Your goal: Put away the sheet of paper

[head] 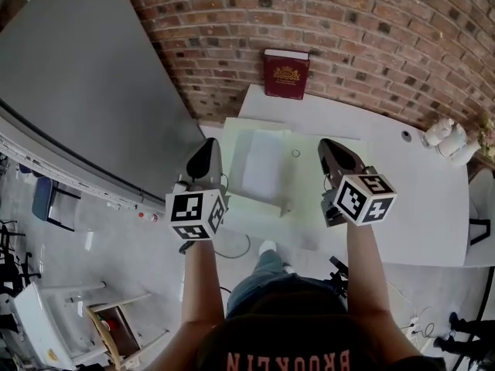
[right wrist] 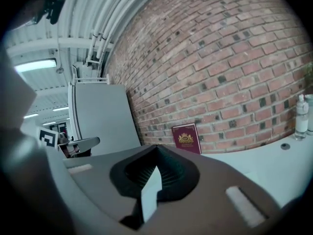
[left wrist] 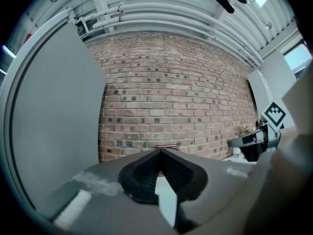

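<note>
Two-sided hold: pinches sheet of paper (head: 263, 165) over tabletop's (head: 402, 199) left edge, left gripper (head: 206, 147) and right gripper (head: 329, 147) clamped tight on it.

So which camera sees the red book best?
The head view: the red book shows its whole cover, clear, against the brick wall. The right gripper view shows it too, tilted, beyond the jaws; the left gripper view catches only its top edge.

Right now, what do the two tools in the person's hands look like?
The left tool and right tool are dark grey, with black ribbed jaws that taper to a point. Each carries a white cube printed with black square markers. The person's forearms are bare, no sleeves, and the dark shirt has orange lettering.
</note>
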`<state>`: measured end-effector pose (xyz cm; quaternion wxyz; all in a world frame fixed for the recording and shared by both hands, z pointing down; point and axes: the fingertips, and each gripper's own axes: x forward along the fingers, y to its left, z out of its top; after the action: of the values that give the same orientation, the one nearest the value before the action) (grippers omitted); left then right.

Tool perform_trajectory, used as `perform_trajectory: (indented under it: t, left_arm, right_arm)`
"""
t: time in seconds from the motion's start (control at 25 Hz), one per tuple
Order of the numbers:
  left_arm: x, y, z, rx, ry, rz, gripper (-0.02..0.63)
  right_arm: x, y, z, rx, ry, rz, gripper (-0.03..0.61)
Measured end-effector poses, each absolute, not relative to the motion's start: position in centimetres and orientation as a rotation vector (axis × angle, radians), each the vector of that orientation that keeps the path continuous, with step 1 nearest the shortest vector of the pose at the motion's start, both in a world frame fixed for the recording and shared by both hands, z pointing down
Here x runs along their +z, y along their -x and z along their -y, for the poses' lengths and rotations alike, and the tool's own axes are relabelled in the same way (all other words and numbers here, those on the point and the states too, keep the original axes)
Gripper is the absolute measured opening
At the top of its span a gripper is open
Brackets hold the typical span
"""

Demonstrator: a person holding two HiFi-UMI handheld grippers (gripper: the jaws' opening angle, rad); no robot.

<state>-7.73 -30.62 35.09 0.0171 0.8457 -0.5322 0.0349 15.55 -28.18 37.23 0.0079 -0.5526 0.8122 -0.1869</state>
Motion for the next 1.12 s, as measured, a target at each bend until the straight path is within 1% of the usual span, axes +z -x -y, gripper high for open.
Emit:
perform_trajectory:
  t: [0.16,0.68,0.84,1.12]
  left_arm:
    - [33.6,6.3,30.2,0.083,-2.682,1.628,-0.002]
    - [27.7,4.1,28.3,-0.026,-2.808,1.601,-0.002]
    - [26.3,4.0,27.6,-0.057,-2.830,1.605,-0.002]
    - [25.1,3.8,26.4,-0.061,-2.843,1.618,-0.002]
  right_arm:
    - [33.6,-16.6,27.1,-0.397,1.772,-2.512,0.002]
    - [25.4,-17.8,23.7,0.020,1.874,-2.440,0.000]
    - [23.9,-17.6,22.9,0.098,1.895,-2.436,0.000]
    - [22.7,-18.0,21.5,0.140,1.914,-2.410,0.000]
